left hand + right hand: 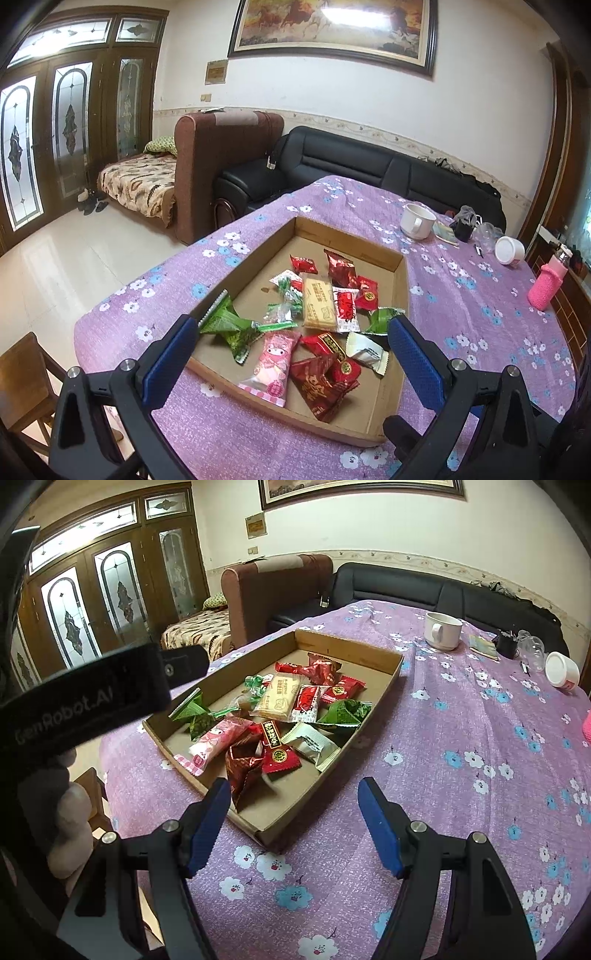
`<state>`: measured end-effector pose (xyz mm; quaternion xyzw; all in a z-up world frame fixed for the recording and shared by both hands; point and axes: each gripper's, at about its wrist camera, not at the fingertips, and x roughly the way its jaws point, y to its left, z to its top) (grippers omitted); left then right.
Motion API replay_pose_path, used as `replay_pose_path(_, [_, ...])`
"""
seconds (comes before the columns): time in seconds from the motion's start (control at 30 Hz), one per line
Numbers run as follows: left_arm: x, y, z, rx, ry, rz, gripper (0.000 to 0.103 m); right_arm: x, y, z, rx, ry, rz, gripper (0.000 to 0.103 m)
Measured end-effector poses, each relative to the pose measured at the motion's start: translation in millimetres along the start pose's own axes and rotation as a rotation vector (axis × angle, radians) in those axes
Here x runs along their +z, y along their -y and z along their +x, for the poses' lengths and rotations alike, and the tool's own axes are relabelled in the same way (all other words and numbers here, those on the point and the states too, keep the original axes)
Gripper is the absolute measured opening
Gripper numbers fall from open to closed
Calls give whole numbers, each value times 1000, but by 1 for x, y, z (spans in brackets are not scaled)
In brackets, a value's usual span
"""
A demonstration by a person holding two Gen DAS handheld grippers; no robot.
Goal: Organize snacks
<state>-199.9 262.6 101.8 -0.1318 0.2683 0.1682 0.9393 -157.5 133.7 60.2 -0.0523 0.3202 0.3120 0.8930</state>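
A shallow cardboard tray point(400, 306) point(388, 679) lies on the purple flowered tablecloth and holds several wrapped snacks: red, green, white and pink packets and a yellow biscuit pack point(319, 302) point(279, 698). A pink packet point(273, 363) point(216, 742) lies at the near side. My left gripper point(291, 341) is open and empty, held above the tray's near part. My right gripper point(293, 801) is open and empty, above the tray's near corner. The left gripper's body point(92, 698) shows at the left of the right wrist view.
A white mug point(417, 221) point(441, 630), a white lidded jar point(509, 251) point(561, 670), small dark items and a pink knitted bottle point(546, 284) stand at the table's far right. A wooden chair point(26, 376) stands by the left edge. Sofas lie behind the table.
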Motion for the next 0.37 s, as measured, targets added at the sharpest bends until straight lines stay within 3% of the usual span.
replay_pose_path(0.37, [-4, 24, 0, 22, -30, 42, 103, -7, 30, -11, 4, 20, 77, 74])
